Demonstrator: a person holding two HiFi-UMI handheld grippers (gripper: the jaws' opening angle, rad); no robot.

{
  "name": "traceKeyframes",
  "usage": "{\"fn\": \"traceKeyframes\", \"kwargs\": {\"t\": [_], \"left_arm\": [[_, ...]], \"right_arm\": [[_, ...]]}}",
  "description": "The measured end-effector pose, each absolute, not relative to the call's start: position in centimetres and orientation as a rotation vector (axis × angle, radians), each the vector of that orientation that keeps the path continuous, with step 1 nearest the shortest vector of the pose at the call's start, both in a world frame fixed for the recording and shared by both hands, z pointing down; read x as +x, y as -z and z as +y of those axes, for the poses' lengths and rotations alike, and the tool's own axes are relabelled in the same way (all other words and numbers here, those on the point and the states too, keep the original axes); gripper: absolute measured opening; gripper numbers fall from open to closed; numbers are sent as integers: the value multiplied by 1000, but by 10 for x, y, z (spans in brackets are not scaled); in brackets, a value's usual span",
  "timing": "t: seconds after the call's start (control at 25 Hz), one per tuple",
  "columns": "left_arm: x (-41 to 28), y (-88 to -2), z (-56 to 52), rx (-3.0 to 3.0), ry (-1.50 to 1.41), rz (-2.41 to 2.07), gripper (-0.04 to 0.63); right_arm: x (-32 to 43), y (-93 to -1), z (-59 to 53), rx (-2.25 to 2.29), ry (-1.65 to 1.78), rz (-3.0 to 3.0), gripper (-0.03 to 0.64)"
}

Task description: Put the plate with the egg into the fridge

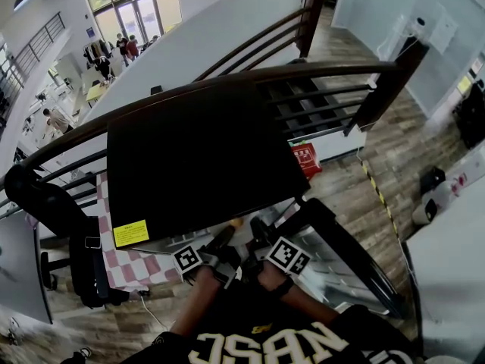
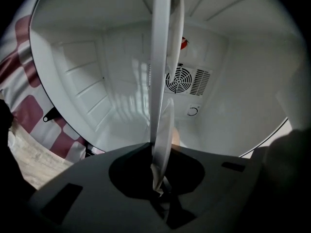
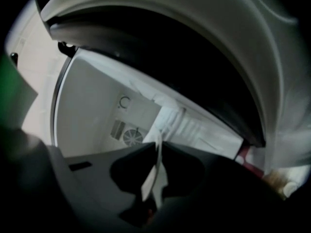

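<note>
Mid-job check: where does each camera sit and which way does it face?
Head view: on the person's head, looking steeply down onto the fridge top; both arms, the left gripper and the right gripper show.
Left gripper view: on the left gripper, looking into the fridge at the fan grille; its jaws on the plate rim show.
Right gripper view: on the right gripper, looking into the fridge; its jaws pinch the plate rim.
Shared: both gripper views show plate and fan grille.
</note>
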State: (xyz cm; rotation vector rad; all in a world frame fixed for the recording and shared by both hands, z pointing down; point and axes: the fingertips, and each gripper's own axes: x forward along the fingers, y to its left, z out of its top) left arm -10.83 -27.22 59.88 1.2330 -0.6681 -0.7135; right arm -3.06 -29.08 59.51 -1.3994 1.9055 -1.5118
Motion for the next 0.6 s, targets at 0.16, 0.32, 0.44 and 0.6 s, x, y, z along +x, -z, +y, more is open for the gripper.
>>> {"fn": "traceKeyframes", "kwargs": {"t": [0.16,0.32,0.44,0.6], "left_arm": [[-109,-599,-273,1239,705,-663,44],[-108,-599,-272,1284,662,-676,44],[-108,-598,-271,1316,622,-700,44],[-113,-608,-267,1298,609,-730,92]], "right_arm": [[-31,-595,-292,-1407,1513,1899,37],[-31,-596,-292,-1413,1511,1894,37],[-31,-595,-292,-1414,1502,1894,37],[-30,-595,-292,-1411,1501,1891,37]]}}
